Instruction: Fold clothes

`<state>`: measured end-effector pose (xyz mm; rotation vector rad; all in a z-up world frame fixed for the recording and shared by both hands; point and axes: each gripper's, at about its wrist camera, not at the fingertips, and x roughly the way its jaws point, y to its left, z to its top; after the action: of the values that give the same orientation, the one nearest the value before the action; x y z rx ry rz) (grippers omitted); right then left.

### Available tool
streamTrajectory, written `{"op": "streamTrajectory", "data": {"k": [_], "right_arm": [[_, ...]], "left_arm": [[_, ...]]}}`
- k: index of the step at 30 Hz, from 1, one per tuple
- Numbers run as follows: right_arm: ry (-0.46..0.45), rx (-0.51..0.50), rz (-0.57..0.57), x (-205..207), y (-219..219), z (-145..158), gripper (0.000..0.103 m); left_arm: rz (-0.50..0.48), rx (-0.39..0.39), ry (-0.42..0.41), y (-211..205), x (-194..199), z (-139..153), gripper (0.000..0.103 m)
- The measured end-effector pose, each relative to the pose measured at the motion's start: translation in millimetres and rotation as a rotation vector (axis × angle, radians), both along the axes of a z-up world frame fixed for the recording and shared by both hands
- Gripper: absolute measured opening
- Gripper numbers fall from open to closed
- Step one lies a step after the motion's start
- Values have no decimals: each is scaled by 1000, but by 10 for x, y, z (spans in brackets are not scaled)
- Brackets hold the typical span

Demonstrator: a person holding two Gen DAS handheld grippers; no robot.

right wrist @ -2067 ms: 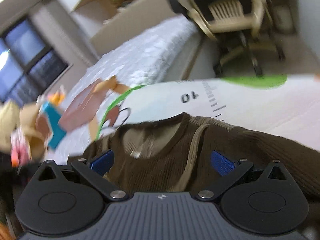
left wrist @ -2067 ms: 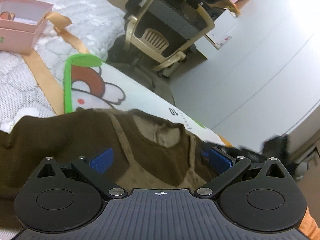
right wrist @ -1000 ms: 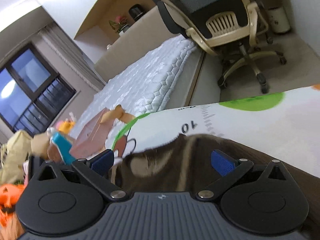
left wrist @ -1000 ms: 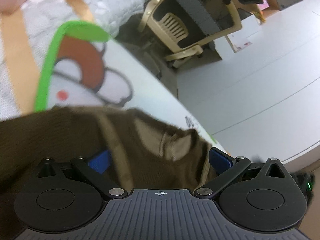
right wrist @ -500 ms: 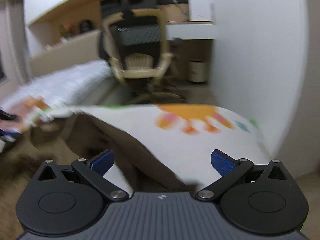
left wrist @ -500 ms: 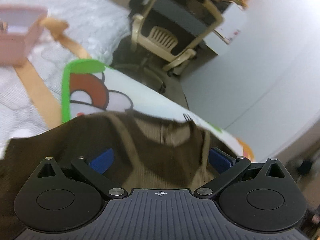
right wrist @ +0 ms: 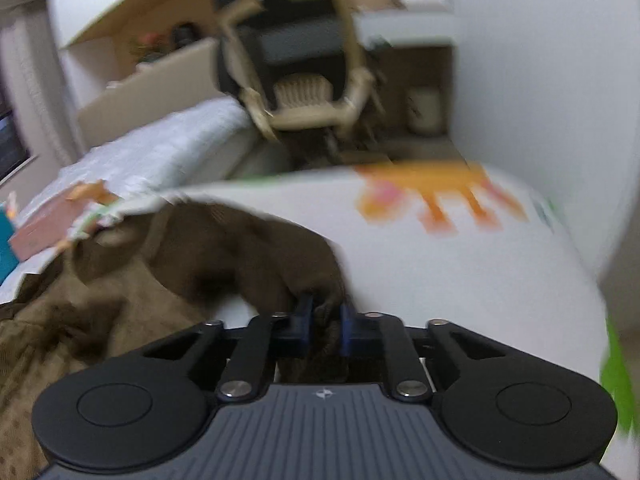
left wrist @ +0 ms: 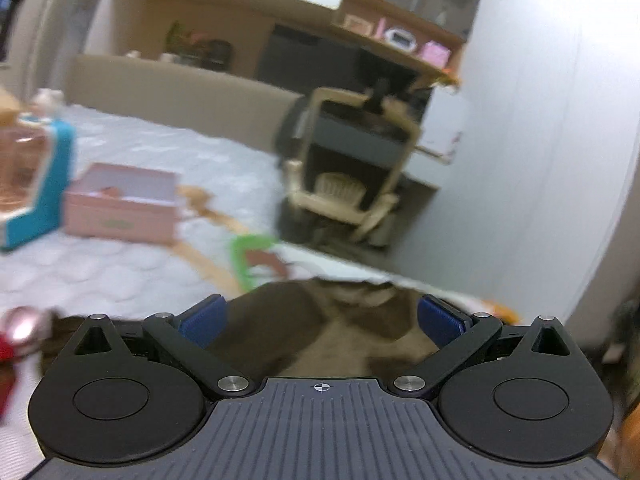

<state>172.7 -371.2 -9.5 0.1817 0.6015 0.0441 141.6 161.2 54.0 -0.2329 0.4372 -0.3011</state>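
Observation:
A dark brown knit sweater [right wrist: 248, 248] with a lighter tan layer [right wrist: 80, 320] lies on a white cartoon-print mat [right wrist: 460, 272]. In the right wrist view my right gripper [right wrist: 325, 320] is shut on a bunched edge of the brown sweater, cloth pinched between its blue pads. In the left wrist view the same sweater [left wrist: 320, 328] fills the space ahead of my left gripper [left wrist: 322, 316], which stands open, its blue pads wide apart just above the cloth. Both views are blurred.
A pink box [left wrist: 120, 208] and a teal box [left wrist: 44, 184] sit on the white quilted bed [left wrist: 120, 276]. A beige office chair [left wrist: 352, 176] stands beyond the mat, beside a white wall [left wrist: 540, 160]. The mat's edge drops off at the right [right wrist: 592, 280].
My right gripper has shut on the sweater's edge; half a second ago it was open over the mat. The left gripper's view has tilted up, showing more of the room, and it stays open.

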Motion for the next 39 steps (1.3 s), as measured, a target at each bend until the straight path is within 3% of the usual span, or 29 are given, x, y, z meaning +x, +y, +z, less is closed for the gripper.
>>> {"op": "streamTrajectory", "data": {"k": [4,7,12,15,16,18,19,20,22,26,29,30,32,33,36,39], "right_arm": [[-158,-41,157,337,588,788,5],[-235,-52,276,653,1147,1223,0],[-233,-68,436,1105,2068,1405,0],[-192,-106,510,1192,2327,1298,4],[-182,-146,517,1178,2355,1234,11],[-170,-276,526,1073,2351,1054,39],[-167,-346,532,1007,2329,944,63],[-150,-407,543,946,2289,809,74],[-79,-496,565,866,2204,508,74],[100,-551,552,875,2026,-96,74],[91,-517,498,996,1810,-349,80],[78,-485,469,1061,1750,-323,76],[67,-412,422,1189,1632,-202,21],[49,-386,402,1220,1585,-89,15],[-126,-334,334,1141,1539,485,14],[-284,-255,345,1025,1643,1075,13]], "left_arm": [[37,47,49,93,1,-211,103],[13,-19,83,156,50,-332,103],[-51,-50,129,85,105,-479,103],[-88,-52,138,45,75,-538,103],[-95,-53,139,37,60,-561,103],[-100,-65,149,35,57,-607,103],[-102,-72,157,29,75,-634,103],[-106,-80,163,29,83,-658,103],[-114,-91,171,18,97,-693,103],[-123,-94,183,-14,127,-734,103],[-109,-98,200,0,146,-753,103],[-103,-101,206,9,152,-759,103],[-90,-105,218,26,164,-770,103],[-84,-107,224,35,171,-776,103],[-80,-115,240,38,206,-812,103],[-83,-122,256,30,246,-856,103]]}}
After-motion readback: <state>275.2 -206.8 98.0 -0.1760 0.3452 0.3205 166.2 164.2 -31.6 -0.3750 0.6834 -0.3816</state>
